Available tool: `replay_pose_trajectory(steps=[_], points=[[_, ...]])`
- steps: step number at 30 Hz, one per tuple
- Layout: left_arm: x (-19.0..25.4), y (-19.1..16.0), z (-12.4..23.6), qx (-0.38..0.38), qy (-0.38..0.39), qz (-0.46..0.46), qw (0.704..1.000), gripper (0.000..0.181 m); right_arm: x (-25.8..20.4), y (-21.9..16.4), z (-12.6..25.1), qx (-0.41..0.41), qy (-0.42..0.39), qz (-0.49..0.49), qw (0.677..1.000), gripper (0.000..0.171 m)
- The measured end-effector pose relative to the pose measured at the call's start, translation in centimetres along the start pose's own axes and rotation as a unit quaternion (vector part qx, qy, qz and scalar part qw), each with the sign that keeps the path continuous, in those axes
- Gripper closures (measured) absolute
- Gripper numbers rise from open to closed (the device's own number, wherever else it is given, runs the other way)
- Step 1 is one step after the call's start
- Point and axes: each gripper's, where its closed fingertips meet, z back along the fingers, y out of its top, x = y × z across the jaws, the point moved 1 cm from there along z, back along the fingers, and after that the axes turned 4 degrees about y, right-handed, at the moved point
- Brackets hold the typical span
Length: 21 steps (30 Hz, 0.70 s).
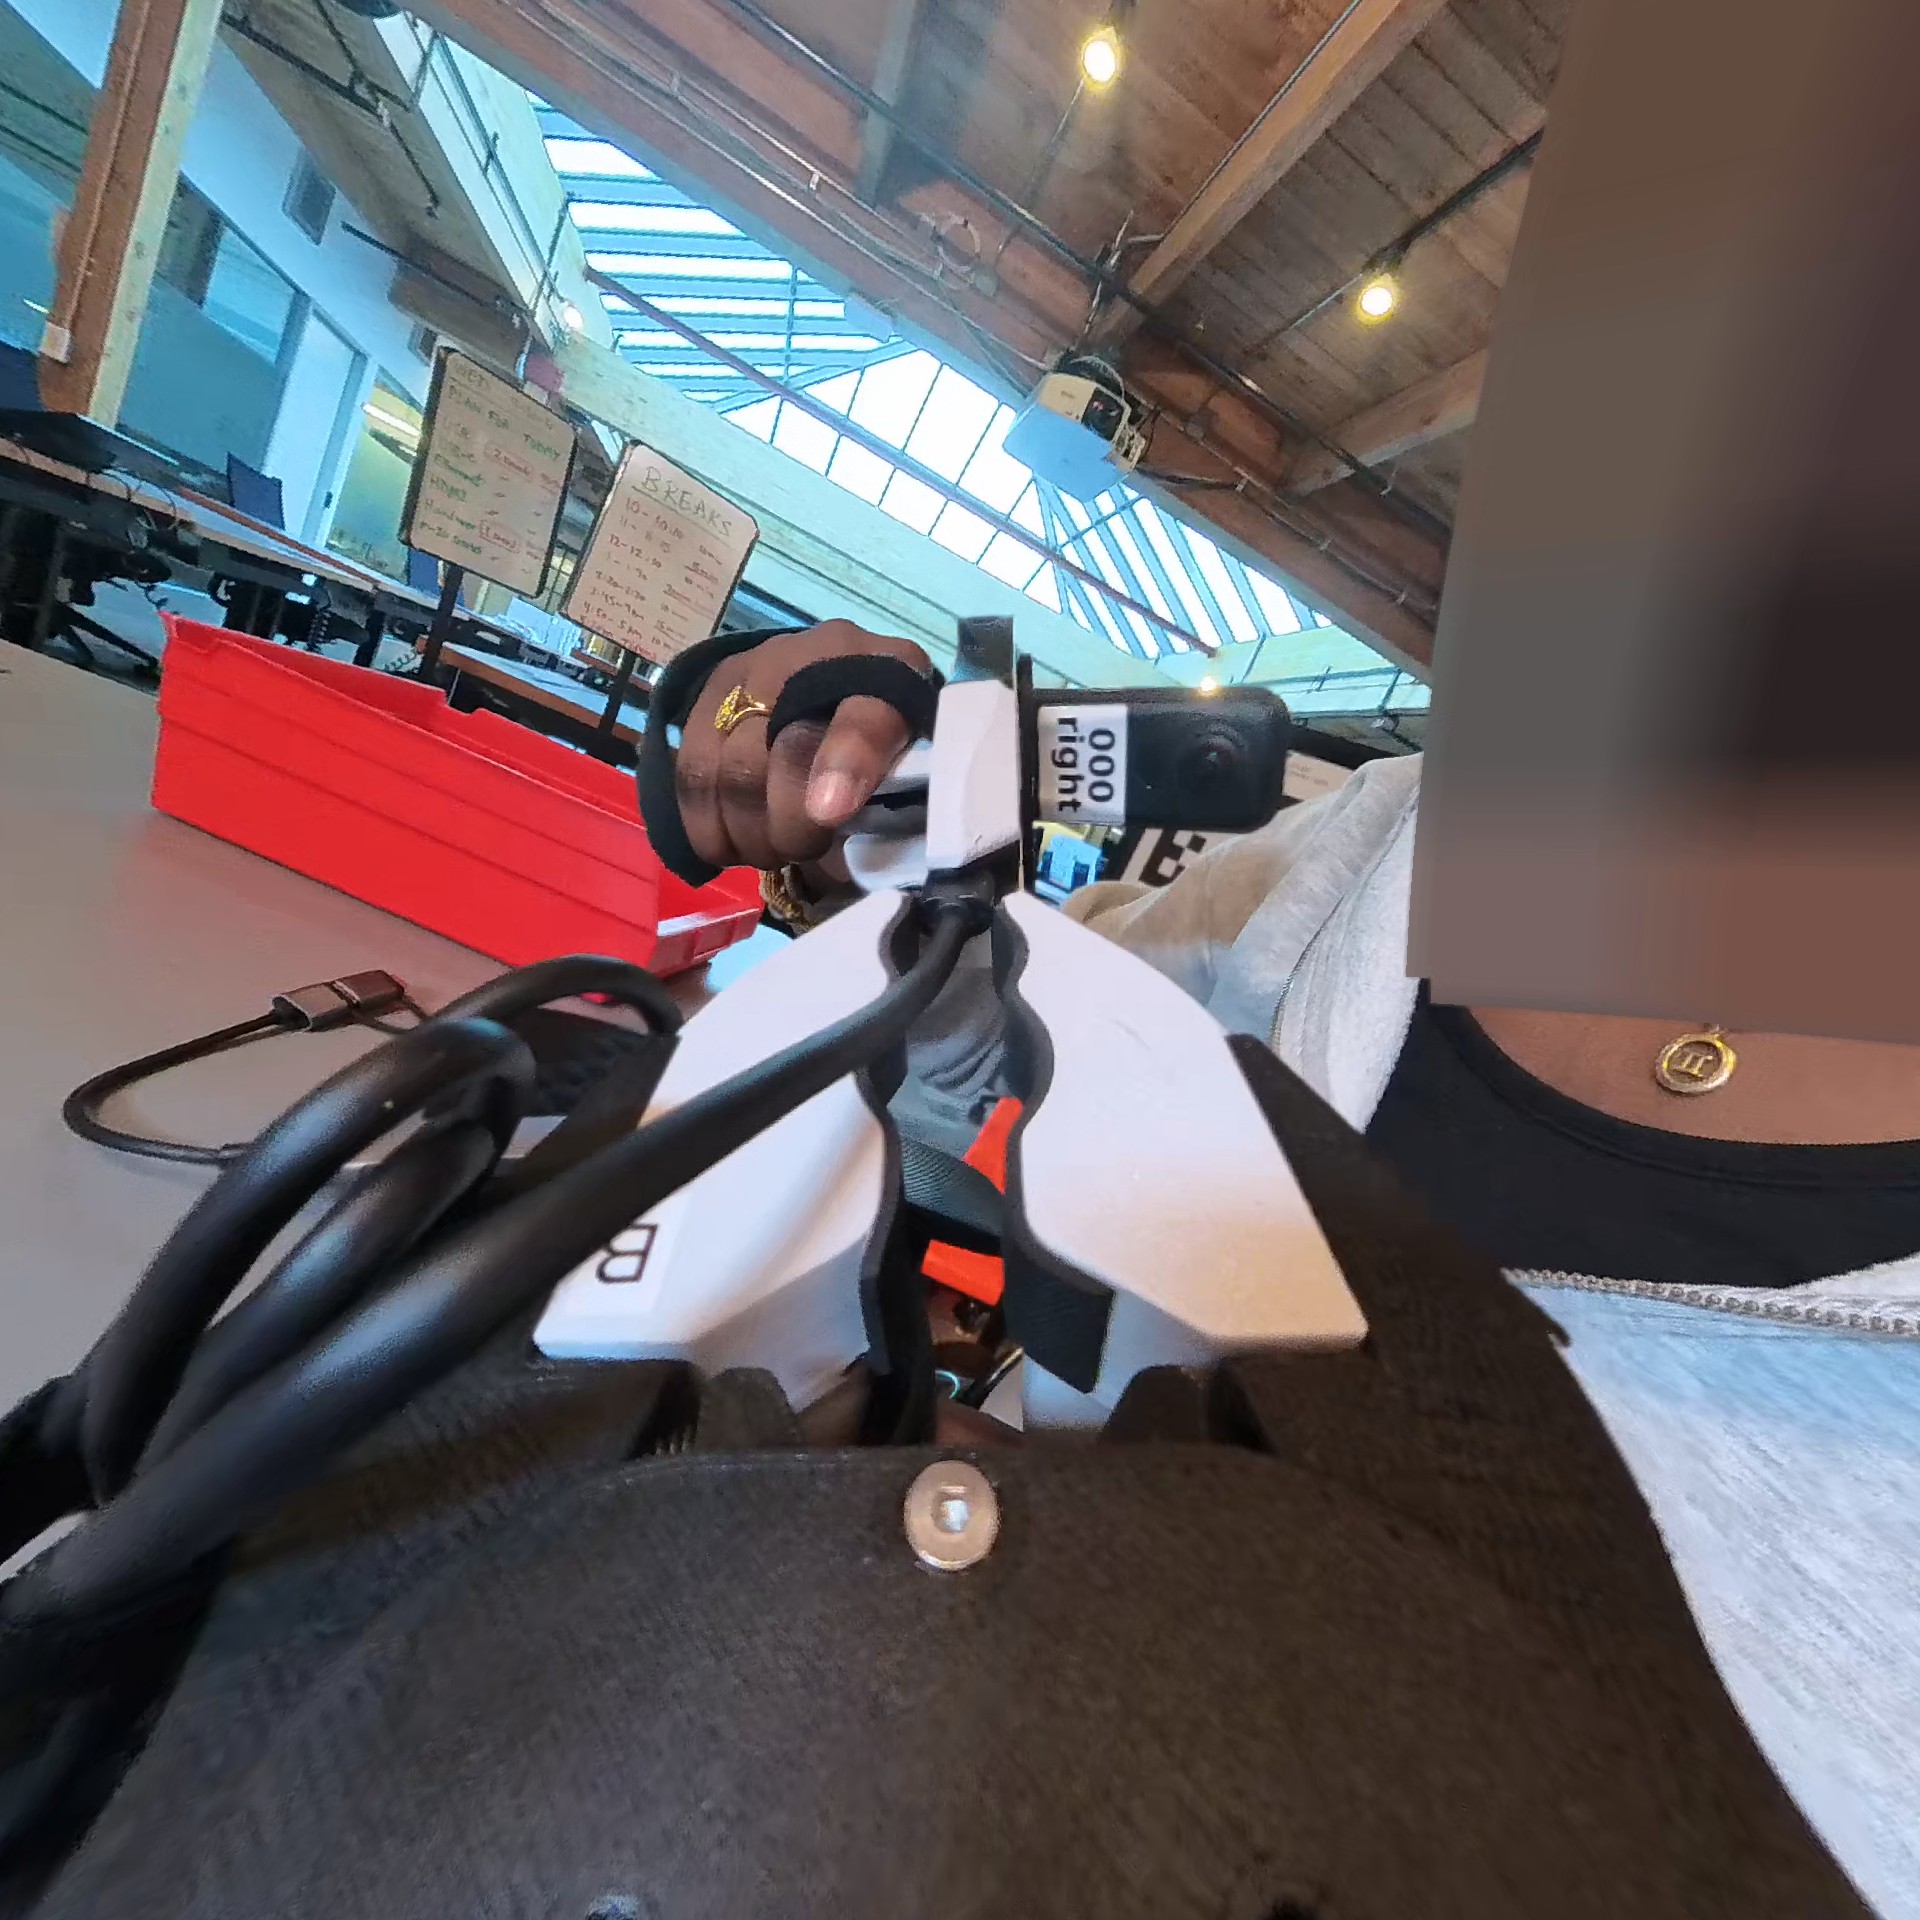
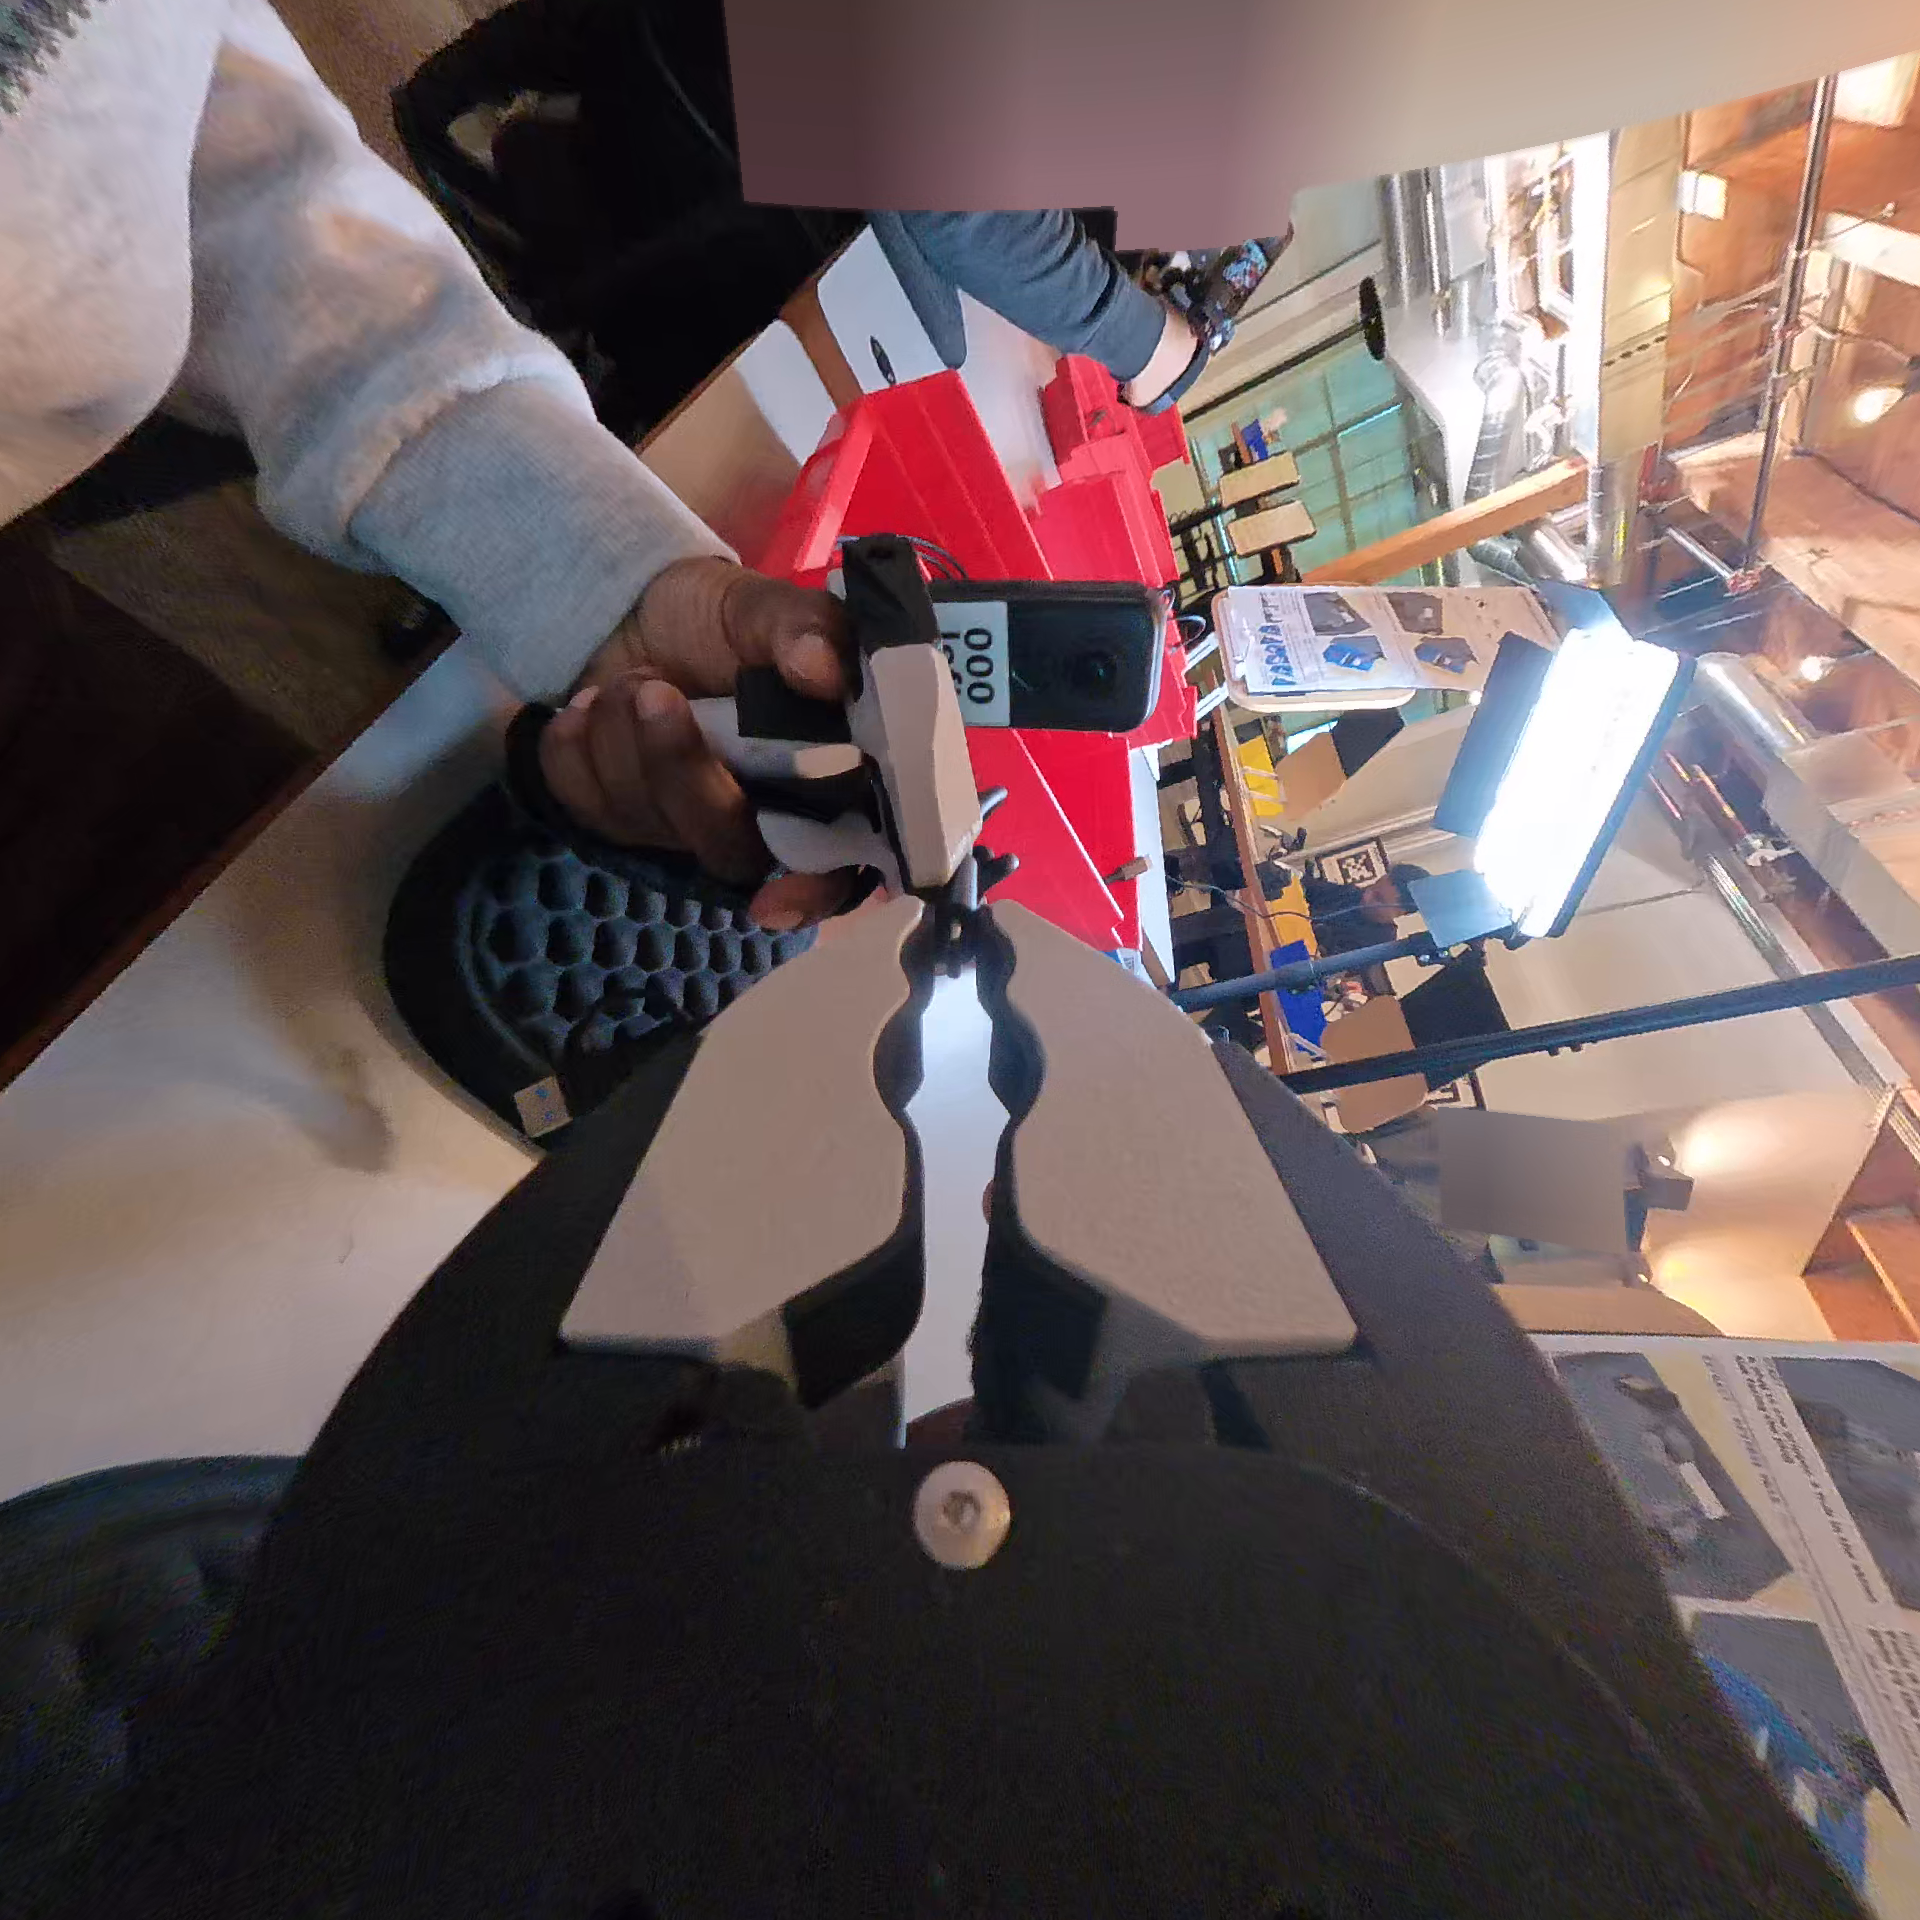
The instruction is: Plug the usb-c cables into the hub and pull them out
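Both smooth white claws, left claw [image 1: 951,904] and right claw [image 2: 951,925], seemingly pinch one glossy black cable [image 1: 727,1101].

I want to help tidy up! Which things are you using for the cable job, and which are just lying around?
For the job: left gripper, shut on the black cable; right gripper, shut on a small dark piece; spare cable end on the table.
Lying about: red bin; bumpy black cushion; light panel; whiteboards.
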Motion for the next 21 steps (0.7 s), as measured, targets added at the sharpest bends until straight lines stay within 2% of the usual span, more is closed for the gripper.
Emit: replay_pose_trajectory(steps=[1, 13, 21], points=[[0.0, 0.1, 0.0, 0.004, -0.001, 0.006, 1.000, 0.168, 0.0, -0.1, 0.0, 0.001, -0.001, 0.002, 1.000, 0.164], [-0.8, 0.2, -0.1, 0.025, 0.005, 0.026, 0.999, 0.167, 0.1, -0.8, -0.3, -0.003, -0.007, -0.008, 1.000, 0.164], [-2.1, -0.2, -0.6, 0.024, 0.071, -0.027, 0.997, 0.168, -0.2, -2.4, 0.1, 0.013, -0.011, -0.134, 0.991, 0.163]])
